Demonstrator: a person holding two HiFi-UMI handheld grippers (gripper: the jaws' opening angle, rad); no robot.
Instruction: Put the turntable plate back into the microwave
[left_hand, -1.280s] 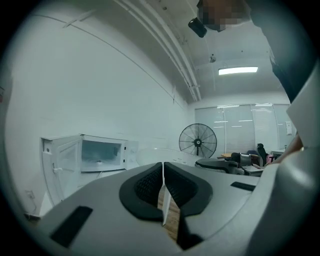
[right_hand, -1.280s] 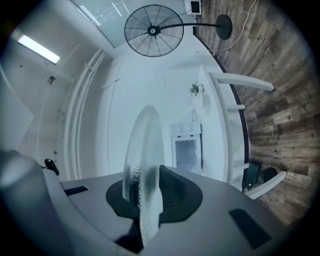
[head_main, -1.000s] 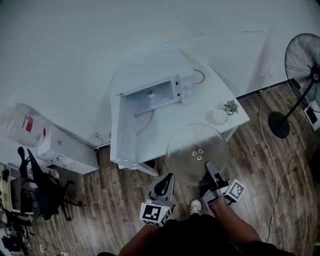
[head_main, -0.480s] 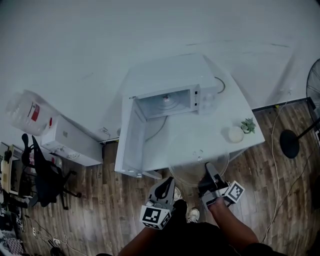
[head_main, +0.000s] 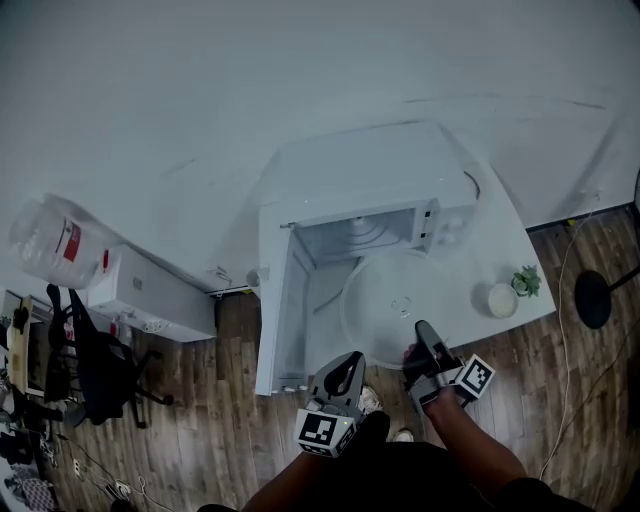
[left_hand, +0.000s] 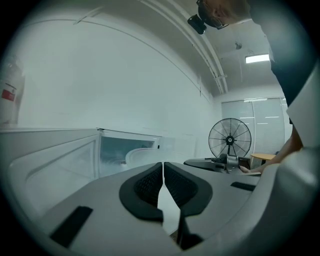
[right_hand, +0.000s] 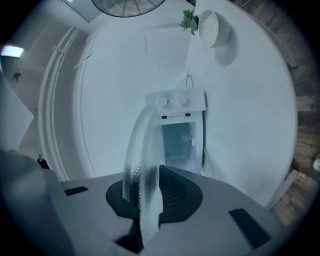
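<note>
One white table (head_main: 505, 245) bears everything here. On it stands the microwave (head_main: 370, 170), its door (head_main: 272, 310) swung wide to the left and its cavity (head_main: 358, 235) open toward the person. The glass plate (head_main: 400, 285) lies roughly level over the table in front of that cavity, its far rim close to the mouth. Whether it touches the table cannot be told. The right gripper (head_main: 422, 332) has its jaws clamped on the plate's near rim, and in the right gripper view the glass stands edge-on between the pads. The left gripper (head_main: 352, 360) hangs beside it, near the door's lower corner, jaws pressed together with nothing between them. At the table's right end a small white bowl (head_main: 501, 300) sits just beside a little plant (head_main: 526, 283).
</note>
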